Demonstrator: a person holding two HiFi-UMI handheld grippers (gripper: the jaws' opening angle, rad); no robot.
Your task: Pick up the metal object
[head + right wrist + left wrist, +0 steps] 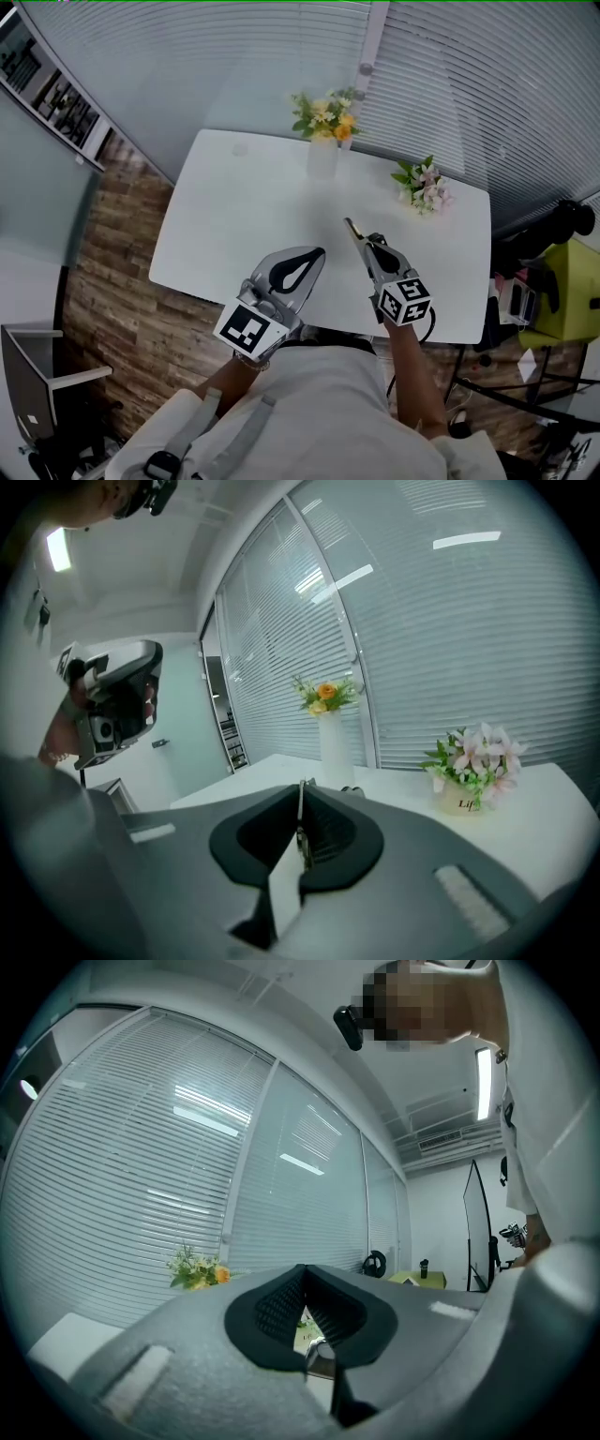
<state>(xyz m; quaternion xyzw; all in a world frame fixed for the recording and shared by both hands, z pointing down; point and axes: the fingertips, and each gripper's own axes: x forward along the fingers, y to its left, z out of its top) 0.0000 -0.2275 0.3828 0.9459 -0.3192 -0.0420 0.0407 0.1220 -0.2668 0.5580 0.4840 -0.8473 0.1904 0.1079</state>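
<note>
Fingers of the right gripper (362, 240) clamp the thin metal object (352, 226), seemingly lifted clear above the near right of the white surface (234, 206); left gripper (321, 252) fingers pressed together, empty, pickup apparently done

table (234, 216): white | on it: vase of yellow flowers (323, 141), small pot of pink flowers (424, 190)

My left gripper (317, 255) and right gripper (362, 236) are grey with black pads, their marker cubes (405, 300) are patterned in black-and-white squares, and the metal object (302, 829) is silvery. The counter (244, 187) is plain white above a floor (112, 281) of brown wood-grain planks. A white vase (322, 157) carries yellow and orange flowers with green leaves, the small bouquet (424, 187) is pink and white, and the blinds (450, 84) are pale grey stripes.
</note>
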